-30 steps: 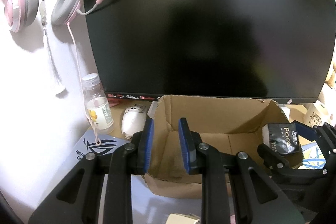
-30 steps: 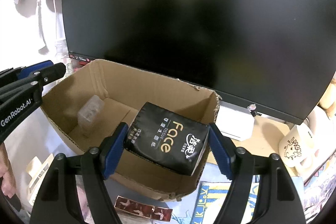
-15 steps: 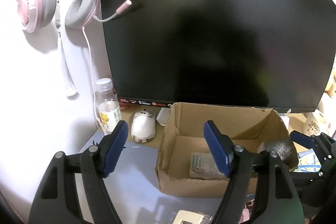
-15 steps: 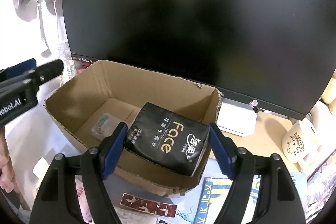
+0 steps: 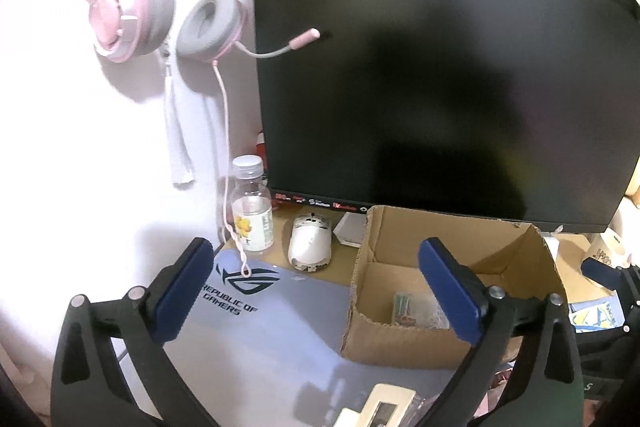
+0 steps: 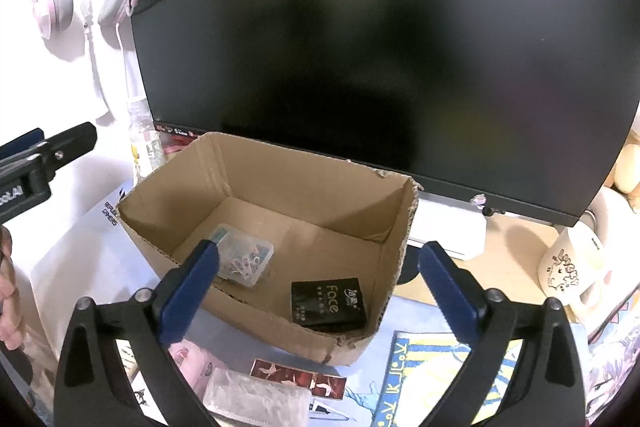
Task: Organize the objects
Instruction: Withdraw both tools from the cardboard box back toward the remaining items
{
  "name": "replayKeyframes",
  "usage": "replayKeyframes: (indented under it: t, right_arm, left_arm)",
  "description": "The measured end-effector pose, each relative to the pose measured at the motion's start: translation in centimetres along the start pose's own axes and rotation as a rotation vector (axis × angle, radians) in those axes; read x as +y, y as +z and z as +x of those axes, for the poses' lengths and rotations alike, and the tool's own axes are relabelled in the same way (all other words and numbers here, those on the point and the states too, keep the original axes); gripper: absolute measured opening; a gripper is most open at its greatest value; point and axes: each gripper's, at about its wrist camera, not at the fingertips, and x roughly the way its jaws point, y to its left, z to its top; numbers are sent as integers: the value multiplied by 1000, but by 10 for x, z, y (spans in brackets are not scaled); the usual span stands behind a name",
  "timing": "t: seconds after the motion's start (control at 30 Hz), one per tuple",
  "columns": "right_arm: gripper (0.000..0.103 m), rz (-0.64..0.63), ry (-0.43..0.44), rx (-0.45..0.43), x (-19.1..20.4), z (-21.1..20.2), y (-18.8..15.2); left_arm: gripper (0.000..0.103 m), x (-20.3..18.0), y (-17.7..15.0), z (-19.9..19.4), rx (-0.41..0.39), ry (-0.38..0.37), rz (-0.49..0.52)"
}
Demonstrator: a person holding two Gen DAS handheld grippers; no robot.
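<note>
Both grippers, left gripper (image 5: 320, 291) and right gripper (image 6: 320, 287), have fingers spread apart and empty. Tissue pack (image 6: 328, 303) and clip case (image 6: 240, 259) lie inside the cardboard box (image 6: 320, 179). Hazard: reaching for counter clutter may snag the torn front rim and drag the box.

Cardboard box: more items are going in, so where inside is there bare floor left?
In the cardboard box, bare floor runs along the back wall, behind the clear plastic case at front left and the black tissue pack at front right. A narrow strip lies between them. The mat in front is crowded.
</note>
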Motion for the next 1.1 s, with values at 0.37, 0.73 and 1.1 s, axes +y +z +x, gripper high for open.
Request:
replayKeyframes:
  t: [0.37,0.73,1.1]
  right_arm:
    - [103,-55,-17,33,2,-28,-17]
    - [103,54,-6,18,-18,-55,-33]
    - [103,117,83,65,-20,-58,-57]
  left_arm:
    - [103,2,-13,-23,23,2,-19]
    - [103,2,-31,-41,40,-18,-1]
    - [103,-4,-49,-30,115,-36,59]
